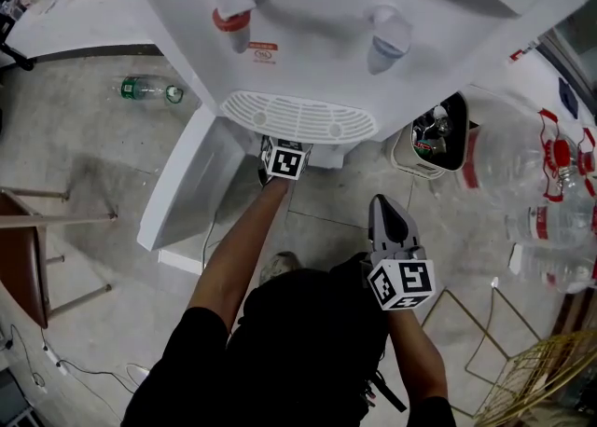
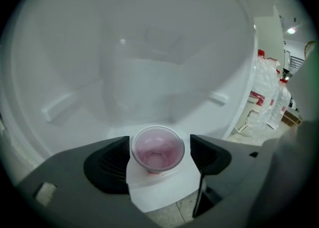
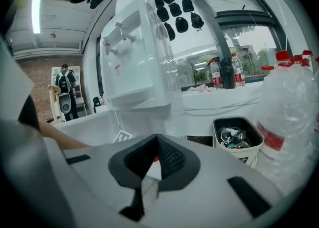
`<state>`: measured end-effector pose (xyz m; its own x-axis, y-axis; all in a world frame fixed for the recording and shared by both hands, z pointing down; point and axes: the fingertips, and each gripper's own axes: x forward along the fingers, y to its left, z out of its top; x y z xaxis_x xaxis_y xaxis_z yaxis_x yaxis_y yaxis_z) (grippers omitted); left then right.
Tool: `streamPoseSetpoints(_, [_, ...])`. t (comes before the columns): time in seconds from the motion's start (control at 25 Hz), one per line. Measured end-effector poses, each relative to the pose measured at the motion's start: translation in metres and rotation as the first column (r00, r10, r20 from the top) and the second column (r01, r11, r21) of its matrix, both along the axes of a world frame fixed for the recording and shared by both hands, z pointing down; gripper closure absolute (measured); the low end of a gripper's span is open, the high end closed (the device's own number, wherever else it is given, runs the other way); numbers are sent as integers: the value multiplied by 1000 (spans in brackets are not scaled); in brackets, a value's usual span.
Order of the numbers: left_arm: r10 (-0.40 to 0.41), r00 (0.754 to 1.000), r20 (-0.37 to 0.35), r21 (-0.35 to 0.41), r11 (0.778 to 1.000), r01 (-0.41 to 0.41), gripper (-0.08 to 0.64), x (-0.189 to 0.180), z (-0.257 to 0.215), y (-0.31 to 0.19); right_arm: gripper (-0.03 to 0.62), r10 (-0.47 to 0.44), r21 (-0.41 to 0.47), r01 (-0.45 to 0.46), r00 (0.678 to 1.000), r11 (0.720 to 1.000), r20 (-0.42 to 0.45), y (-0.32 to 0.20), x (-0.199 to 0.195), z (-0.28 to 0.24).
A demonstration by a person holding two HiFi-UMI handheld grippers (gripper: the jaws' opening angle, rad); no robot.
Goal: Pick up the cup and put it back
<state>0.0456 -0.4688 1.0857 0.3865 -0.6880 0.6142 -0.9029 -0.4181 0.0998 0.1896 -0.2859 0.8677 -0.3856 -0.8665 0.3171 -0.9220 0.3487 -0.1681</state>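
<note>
A clear plastic cup (image 2: 157,150) with a pinkish bottom stands upright on a white shelf (image 2: 159,192) inside the water dispenser's lower cabinet. My left gripper (image 2: 160,145) is open around it; a thin gap shows at the right pad (image 2: 199,155), and the left pad (image 2: 117,162) sits very close to the cup's rim. In the head view only that gripper's marker cube (image 1: 284,160) shows under the drip tray (image 1: 298,117), and the cup is hidden. My right gripper (image 1: 383,206) hangs over the floor, away from the dispenser, shut with nothing in it (image 3: 157,140).
The white water dispenser (image 1: 308,24) fills the top, its cabinet door (image 1: 182,183) swung open to the left. A bin of rubbish (image 1: 438,141) and large water bottles (image 1: 522,164) stand right. A bottle (image 1: 149,89) lies on the floor, a wooden chair (image 1: 28,248) left, a wire rack (image 1: 550,369) bottom right.
</note>
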Motion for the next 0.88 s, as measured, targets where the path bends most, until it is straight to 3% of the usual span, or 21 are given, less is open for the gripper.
streamPoseSetpoints(0.4, [7,1000,21,-22,1000,-7,210,-2,15,2,598,22,-23,-22,1000,1000,-1,3,9,4])
streamPoseSetpoints(0.88, [-5,1000,-15,29,1000,5,219,-10,-4,18,598,3,-20,-3,1000,1000,-4,8,4,2])
